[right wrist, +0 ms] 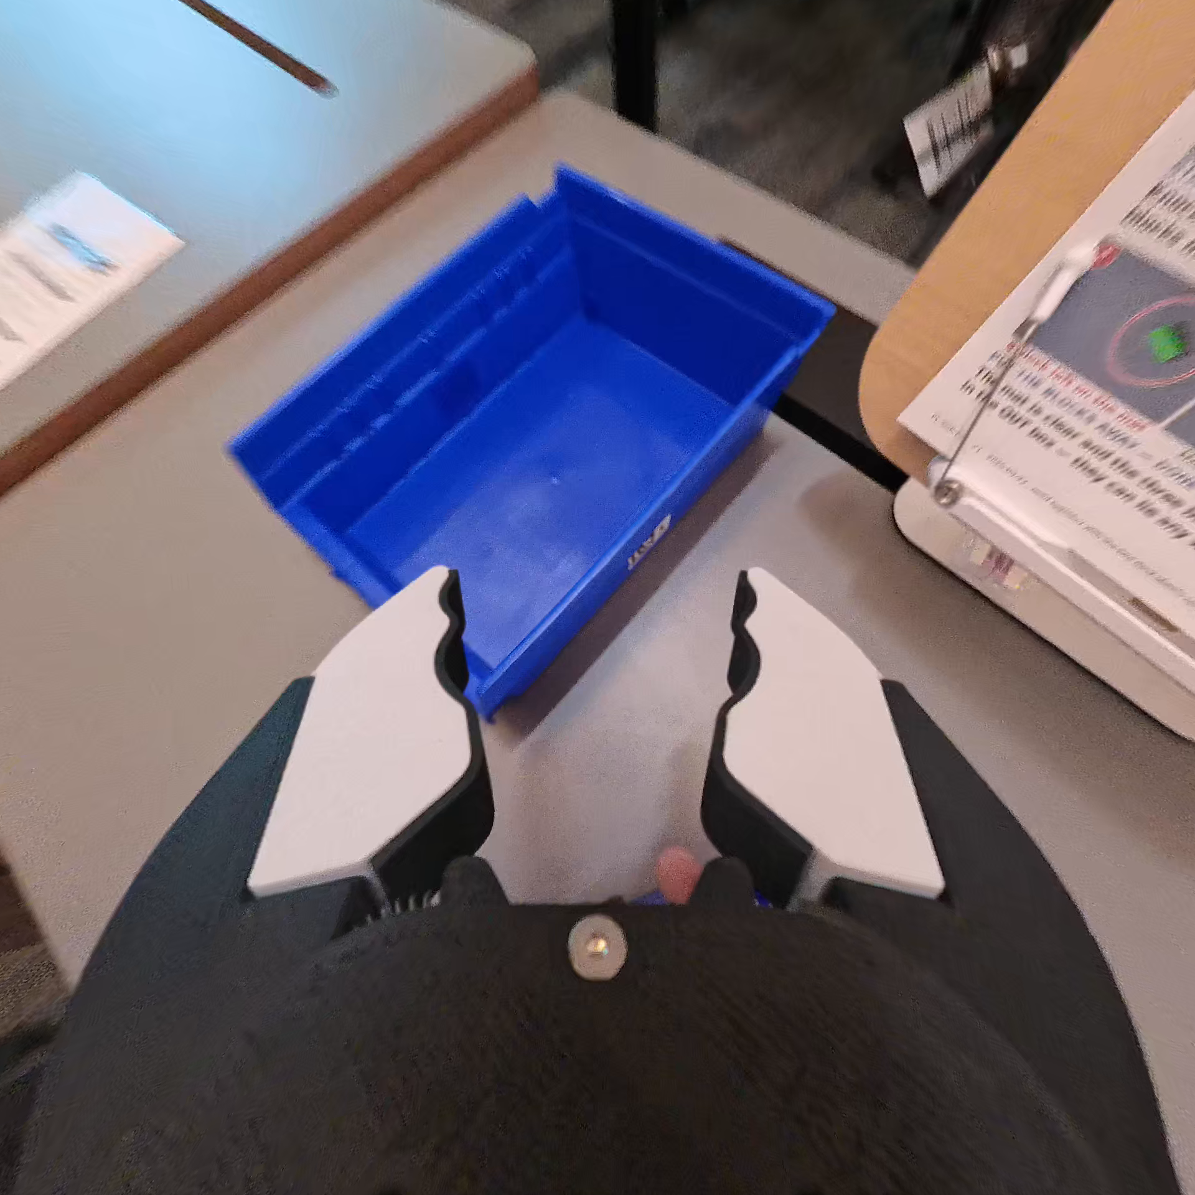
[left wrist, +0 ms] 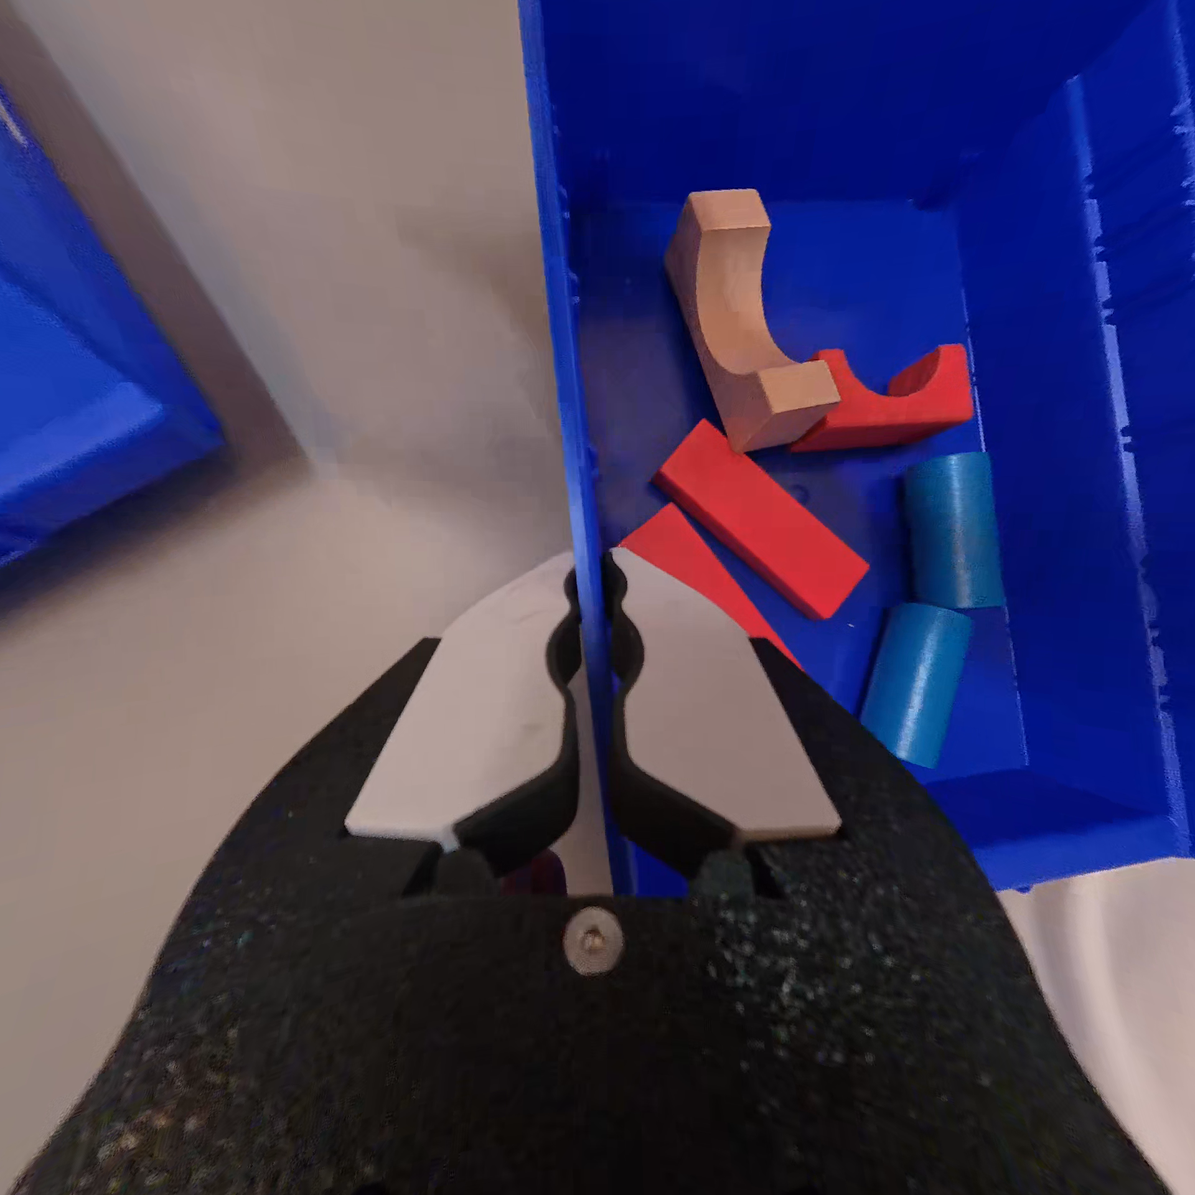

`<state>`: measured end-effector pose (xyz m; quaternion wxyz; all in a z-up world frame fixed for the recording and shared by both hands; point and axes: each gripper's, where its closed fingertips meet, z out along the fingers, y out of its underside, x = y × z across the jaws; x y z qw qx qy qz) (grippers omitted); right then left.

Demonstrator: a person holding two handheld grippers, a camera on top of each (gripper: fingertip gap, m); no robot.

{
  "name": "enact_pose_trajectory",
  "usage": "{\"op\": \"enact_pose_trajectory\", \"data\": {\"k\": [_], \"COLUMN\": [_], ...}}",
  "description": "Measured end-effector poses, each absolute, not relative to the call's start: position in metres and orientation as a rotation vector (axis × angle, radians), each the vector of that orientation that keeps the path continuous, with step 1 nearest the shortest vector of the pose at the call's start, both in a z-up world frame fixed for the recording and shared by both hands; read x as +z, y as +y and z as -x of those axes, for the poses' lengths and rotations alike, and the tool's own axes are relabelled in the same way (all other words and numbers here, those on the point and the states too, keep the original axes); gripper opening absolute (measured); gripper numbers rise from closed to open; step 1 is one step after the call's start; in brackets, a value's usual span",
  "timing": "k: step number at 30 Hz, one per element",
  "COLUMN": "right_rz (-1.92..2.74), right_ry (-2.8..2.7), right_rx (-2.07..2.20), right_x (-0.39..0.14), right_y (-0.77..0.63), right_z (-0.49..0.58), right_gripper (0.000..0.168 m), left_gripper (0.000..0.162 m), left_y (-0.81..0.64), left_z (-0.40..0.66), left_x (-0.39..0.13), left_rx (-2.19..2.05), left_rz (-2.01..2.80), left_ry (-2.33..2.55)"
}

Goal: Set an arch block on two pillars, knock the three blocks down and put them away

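Presently the left gripper (left wrist: 593,575) pinches the near side wall of a blue plastic storage bin (left wrist: 561,323), one finger outside, one inside. Within that bin: a natural-wood arch block (left wrist: 731,323) leaning on a red arch block (left wrist: 905,404), a flat red rectangular block (left wrist: 763,527) lying over a red wedge-shaped block (left wrist: 685,562), and two blue wooden cylinders (left wrist: 950,530) against the far side, one nearer the camera. Grey tabletop (left wrist: 362,310) to the left; second blue bin's corner (left wrist: 71,401) at the frame edge.

Right gripper (right wrist: 595,601): fingers spread wide, holding nothing, hovering just before the near corner of an empty blue plastic bin (right wrist: 731,452) on the grey table. Printed sheet on a tan clipboard (right wrist: 970,226) stands to the right.
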<state>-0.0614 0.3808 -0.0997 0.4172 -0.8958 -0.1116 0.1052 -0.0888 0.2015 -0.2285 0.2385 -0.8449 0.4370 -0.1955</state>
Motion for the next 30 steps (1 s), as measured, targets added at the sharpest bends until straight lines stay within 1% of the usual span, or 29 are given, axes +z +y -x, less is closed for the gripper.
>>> {"op": "enact_pose_trajectory", "data": {"k": [1, 5, 6, 8, 9, 10, 12, 13, 14, 16, 18, 24, 27, 30], "right_rz": [2.301, 2.456, 2.482, 2.522, 2.541, 2.572, 2.618, 2.614, 2.601, 2.567, 2.572, 2.518, 2.473, 2.427], "right_ry": [-0.249, -0.105, -0.103, -0.130, -0.113, -0.088, -0.060, -0.035, -0.026, 0.025, 0.041, 0.044, 0.017, -0.030], "right_rx": [0.225, 0.233, 0.271, 0.225, 0.155, 0.119, 0.137, 0.105, 0.044, 0.035, 0.049, 0.034, 0.063, 0.145], "right_x": [-0.116, -0.167, -0.176, -0.197, -0.209, -0.221, -0.240, -0.245, -0.248, -0.249, -0.249, -0.234, -0.210, -0.169], "right_y": [0.395, 0.433, 0.438, 0.448, 0.452, 0.454, 0.455, 0.458, 0.460, 0.466, 0.469, 0.476, 0.482, 0.482], "right_z": [0.062, 0.070, 0.078, 0.082, 0.078, 0.077, 0.082, 0.080, 0.073, 0.070, 0.072, 0.080, 0.087, 0.095], "right_gripper": [0.080, 0.077, 0.073, 0.052, 0.047, 0.047, 0.041, 0.036, 0.023, 0.013, 0.009, 0.008, 0.008, 0.008], "left_gripper": [0.003, 0.003, 0.003, 0.003, 0.003, 0.003, 0.003, 0.003, 0.003, 0.003, 0.003, 0.003, 0.004, 0.004], "left_y": [0.200, 0.195, 0.194, 0.193, 0.192, 0.191, 0.190, 0.189, 0.189, 0.189, 0.189, 0.190, 0.190, 0.192], "left_z": [0.095, 0.116, 0.120, 0.128, 0.131, 0.134, 0.141, 0.144, 0.146, 0.149, 0.151, 0.152, 0.155, 0.158], "left_x": [-0.228, -0.228, -0.228, -0.228, -0.228, -0.228, -0.228, -0.228, -0.228, -0.228, -0.228, -0.228, -0.228, -0.228], "left_rx": [-0.541, -0.532, -0.531, -0.532, -0.532, -0.531, -0.518, -0.513, -0.512, -0.516, -0.524, -0.525, -0.523, -0.511], "left_rz": [2.313, 2.301, 2.300, 2.297, 2.296, 2.298, 2.299, 2.299, 2.299, 2.295, 2.290, 2.251, 2.244, 2.241], "left_ry": [1.190, 1.181, 1.176, 1.161, 1.153, 1.146, 1.137, 1.132, 1.127, 1.122, 1.119, 1.116, 1.109, 1.106]}}
